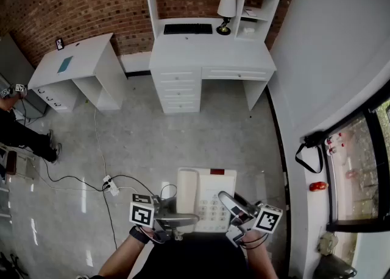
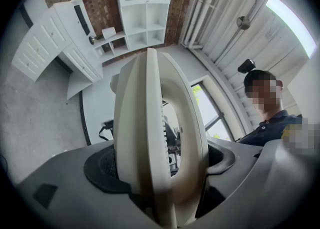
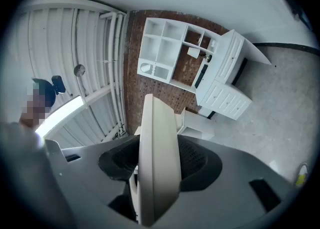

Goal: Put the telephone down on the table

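A cream desk telephone (image 1: 207, 195) with a handset on its left side and a keypad hangs over the grey floor, close below me. My left gripper (image 1: 183, 218) is shut on its near left edge, handset side. My right gripper (image 1: 234, 206) is shut on its near right edge. Seen from the left gripper view, the telephone (image 2: 150, 138) stands edge-on between the black pads (image 2: 102, 170). The right gripper view shows the telephone's thin edge (image 3: 157, 163) pinched between that gripper's pads (image 3: 200, 160). Both marker cubes show in the head view.
A white desk with a hutch (image 1: 210, 58), carrying a lamp (image 1: 226, 11) and a keyboard, stands against the brick wall ahead. A smaller white table (image 1: 73, 67) is at the far left. A power strip with cables (image 1: 109, 184) lies on the floor. A person (image 1: 24, 137) stands at the left edge.
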{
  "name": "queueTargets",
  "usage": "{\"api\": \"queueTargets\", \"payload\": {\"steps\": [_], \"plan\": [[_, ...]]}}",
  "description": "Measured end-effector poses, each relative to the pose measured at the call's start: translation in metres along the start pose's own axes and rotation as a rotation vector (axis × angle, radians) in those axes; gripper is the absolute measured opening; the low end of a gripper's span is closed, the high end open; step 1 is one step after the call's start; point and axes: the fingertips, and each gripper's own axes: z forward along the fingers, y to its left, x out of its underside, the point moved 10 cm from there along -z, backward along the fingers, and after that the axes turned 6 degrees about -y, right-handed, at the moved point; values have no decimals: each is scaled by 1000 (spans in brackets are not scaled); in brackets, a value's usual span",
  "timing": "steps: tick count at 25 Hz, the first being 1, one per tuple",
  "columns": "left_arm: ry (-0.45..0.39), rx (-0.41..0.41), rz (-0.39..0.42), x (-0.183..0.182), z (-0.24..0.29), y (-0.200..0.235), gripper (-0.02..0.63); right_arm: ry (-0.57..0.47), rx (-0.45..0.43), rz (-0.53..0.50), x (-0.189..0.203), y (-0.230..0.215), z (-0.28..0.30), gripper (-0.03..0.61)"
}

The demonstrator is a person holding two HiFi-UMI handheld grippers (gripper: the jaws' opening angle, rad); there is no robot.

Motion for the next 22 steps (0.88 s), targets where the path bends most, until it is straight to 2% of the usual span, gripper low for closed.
{"api": "queueTargets", "payload": {"steps": [9,13,22], "plan": [[-18,35,-8,-2,29,9,420,9,-15,-26,-27,-9,-13,208],[-32,44,-63,-3,42,15,422,27,-11,-60,-39,-12,-19,222],[43,-6,-28,-12,94,23,420,15,24,-41,-76,-33,-42,225]]}}
